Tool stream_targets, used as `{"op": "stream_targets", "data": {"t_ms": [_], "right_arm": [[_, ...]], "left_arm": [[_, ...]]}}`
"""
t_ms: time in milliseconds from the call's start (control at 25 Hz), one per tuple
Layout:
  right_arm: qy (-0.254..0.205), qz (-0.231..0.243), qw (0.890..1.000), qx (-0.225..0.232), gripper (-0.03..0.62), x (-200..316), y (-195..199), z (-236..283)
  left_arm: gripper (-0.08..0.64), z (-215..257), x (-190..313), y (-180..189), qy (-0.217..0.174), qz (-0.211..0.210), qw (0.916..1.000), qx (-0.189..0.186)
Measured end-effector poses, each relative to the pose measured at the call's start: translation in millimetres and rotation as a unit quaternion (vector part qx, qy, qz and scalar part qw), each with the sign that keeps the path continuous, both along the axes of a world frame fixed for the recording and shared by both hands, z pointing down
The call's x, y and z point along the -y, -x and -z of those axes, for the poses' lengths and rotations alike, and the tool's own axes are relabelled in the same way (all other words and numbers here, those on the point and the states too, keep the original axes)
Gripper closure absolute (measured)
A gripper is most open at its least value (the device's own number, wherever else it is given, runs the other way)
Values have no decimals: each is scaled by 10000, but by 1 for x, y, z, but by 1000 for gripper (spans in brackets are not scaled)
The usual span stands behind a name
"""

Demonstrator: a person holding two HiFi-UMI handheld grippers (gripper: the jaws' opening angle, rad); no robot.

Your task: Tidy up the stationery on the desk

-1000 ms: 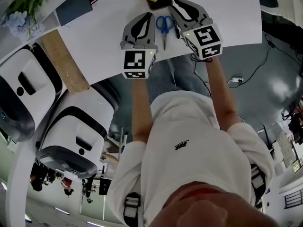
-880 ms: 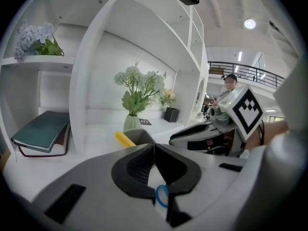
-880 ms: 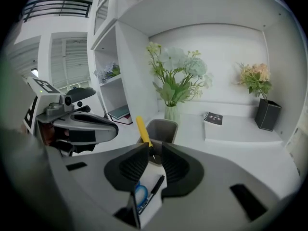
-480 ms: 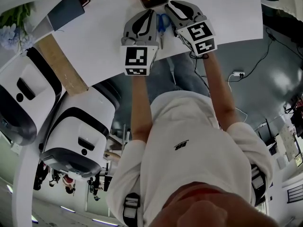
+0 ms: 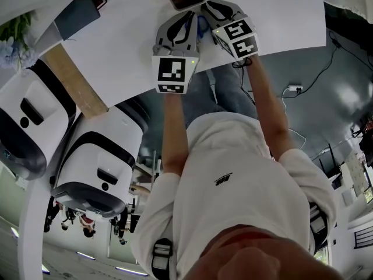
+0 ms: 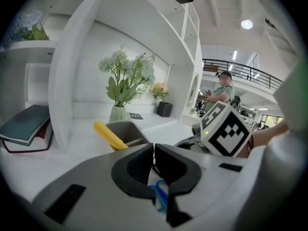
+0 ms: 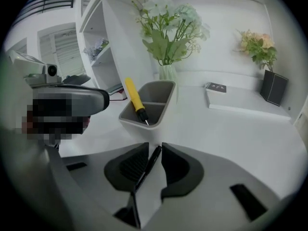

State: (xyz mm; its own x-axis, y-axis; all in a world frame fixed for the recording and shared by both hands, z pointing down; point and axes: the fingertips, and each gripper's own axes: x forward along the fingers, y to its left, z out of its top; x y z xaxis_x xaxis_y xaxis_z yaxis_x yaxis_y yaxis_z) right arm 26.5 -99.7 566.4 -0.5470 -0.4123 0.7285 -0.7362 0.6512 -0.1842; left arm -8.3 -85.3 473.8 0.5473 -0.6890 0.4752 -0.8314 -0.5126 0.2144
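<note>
A black pen [image 7: 148, 165] lies on the white desk between the jaws of my right gripper [image 7: 155, 146]. The jaws straddle it with a gap on each side, so this gripper is open. My left gripper [image 6: 154, 150] is shut with nothing between its pads. Blue-handled scissors [image 6: 161, 196] lie on the desk just below it. In the head view the scissors [image 5: 201, 23] show as a sliver between the left gripper [image 5: 189, 17] and the right gripper [image 5: 208, 7]. Just beyond both stands a grey holder [image 7: 166, 83] with a yellow-handled tool [image 7: 132, 97] leaning in it.
White shelving rises behind the desk, with stacked books [image 6: 26, 126] at left. A vase of flowers [image 7: 168, 73], a white pad [image 7: 240, 102] and a black flower pot [image 7: 274, 88] stand at the back. White machines [image 5: 99, 168] sit below the desk edge. A person [image 6: 224, 88] is far off.
Both grippers have moved up the head view toward the grey holder. The right one now covers the pen, and the scissors are almost hidden between the two.
</note>
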Motion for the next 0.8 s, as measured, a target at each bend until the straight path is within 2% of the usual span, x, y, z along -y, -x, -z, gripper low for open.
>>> {"op": "stream_targets", "data": {"t_ms": [600,800], "right_arm": [[179,2,9996,-205,534,2,6,-17],[242,156,9989,-359,561,-1,8,-18]], "left_arm": [[560,-1,-6,2,36,120,9999,-20],[560,1,-8,4,35,170,9998,-16]]}}
